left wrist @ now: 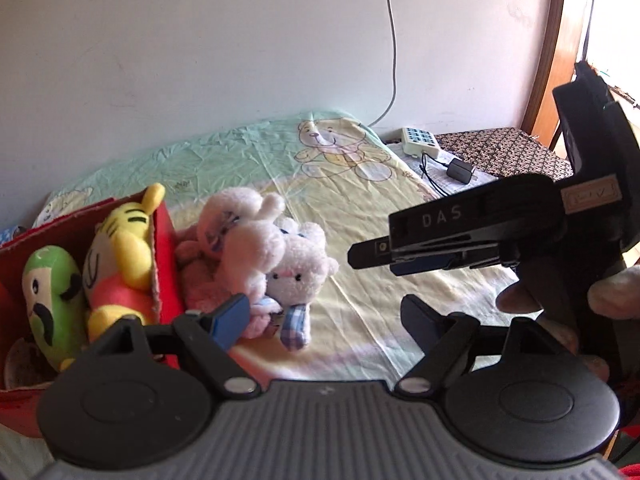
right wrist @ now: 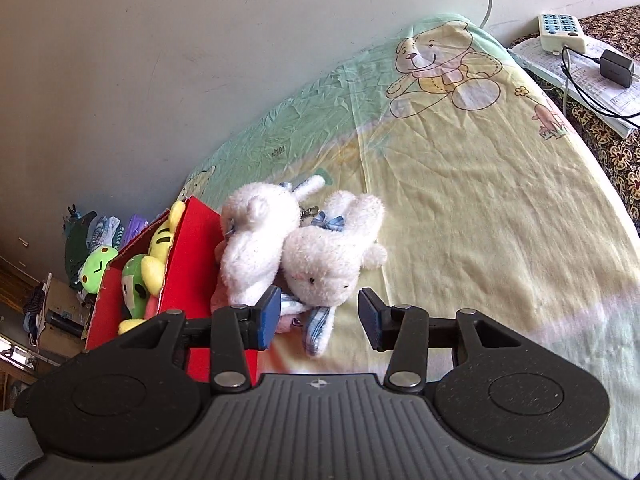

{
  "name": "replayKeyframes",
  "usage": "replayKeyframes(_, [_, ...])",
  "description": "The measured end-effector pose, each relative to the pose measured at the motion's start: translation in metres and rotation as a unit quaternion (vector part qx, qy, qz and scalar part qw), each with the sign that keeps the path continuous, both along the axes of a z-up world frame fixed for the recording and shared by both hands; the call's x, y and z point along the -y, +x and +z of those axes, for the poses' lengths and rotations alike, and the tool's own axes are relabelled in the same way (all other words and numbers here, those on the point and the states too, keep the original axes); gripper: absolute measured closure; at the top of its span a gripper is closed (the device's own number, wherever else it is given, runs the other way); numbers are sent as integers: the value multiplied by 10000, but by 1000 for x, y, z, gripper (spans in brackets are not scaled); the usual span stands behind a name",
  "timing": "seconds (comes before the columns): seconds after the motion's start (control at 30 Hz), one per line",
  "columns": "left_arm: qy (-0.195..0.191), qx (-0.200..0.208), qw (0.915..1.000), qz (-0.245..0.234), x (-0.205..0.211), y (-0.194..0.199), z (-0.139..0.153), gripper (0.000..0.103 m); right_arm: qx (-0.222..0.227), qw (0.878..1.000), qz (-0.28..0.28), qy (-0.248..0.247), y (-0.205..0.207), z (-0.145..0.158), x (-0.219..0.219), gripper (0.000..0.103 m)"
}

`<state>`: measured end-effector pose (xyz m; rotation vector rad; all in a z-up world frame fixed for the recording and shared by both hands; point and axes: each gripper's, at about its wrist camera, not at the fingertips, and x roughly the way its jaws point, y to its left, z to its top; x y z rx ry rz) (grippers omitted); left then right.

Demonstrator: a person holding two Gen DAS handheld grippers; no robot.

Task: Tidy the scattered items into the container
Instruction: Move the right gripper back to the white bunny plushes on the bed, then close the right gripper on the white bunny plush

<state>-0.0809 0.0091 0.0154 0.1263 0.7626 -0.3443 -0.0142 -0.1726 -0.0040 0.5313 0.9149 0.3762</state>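
Red cardboard box (right wrist: 188, 276) at bed's (right wrist: 480, 208) left edge: yellow tiger plush (left wrist: 124, 256), green plush (left wrist: 52, 300) stowed. White plush rabbits (right wrist: 316, 260) remain on sheet. Left tongs (left wrist: 324, 316), right tongs (right wrist: 318, 314): both agape, empty.

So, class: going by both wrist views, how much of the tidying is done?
Done: the yellow tiger plush and green plush lie in the red box. In hand: nothing; the left gripper and right gripper have open jaws. Left: the white bunny plushes on the bed sheet.
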Motion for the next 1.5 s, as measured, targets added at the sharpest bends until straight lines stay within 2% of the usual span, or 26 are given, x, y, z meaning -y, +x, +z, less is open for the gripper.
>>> replayKeyframes(0.1, [-105, -112, 9999, 21, 6, 14, -10, 20, -30, 10000, -3, -78, 10, -4, 7, 53])
replayKeyframes(0.27, [-119, -215, 9997, 60, 14, 27, -26, 20, -304, 9994, 109, 100, 31, -19, 11, 52])
replayKeyframes(0.5, [-82, -460, 9988, 117, 14, 38, -47, 20, -706, 9959, 393, 403, 60, -45, -1, 43])
replayKeyframes(0.67, [-37, -677, 9975, 187, 10, 43, -63, 20, -717, 9947, 568, 469, 72, -52, -16, 42])
replayKeyframes(0.83, [-16, -832, 9955, 462, 1, 49, -73, 23, -854, 9921, 774, 487, 85, -63, -32, 38])
replayKeyframes(0.97, [-60, -904, 9942, 574, -4, 55, -74, 23, -850, 9912, 868, 519, 89, -67, -34, 41])
replayKeyframes(1.1, [-73, -889, 9948, 483, 2, 57, -75, 21, -861, 9902, 925, 595, 82, -64, -22, 48])
replayKeyframes(1.37, [-88, -912, 9958, -25, 25, 56, -75, 18, -763, 9904, 1150, 31, 51, -54, 18, 50])
replayKeyframes(1.5, [-35, -1005, 9945, -304, 41, 61, -82, 16, -679, 9922, 1037, -93, 40, -50, 37, 53])
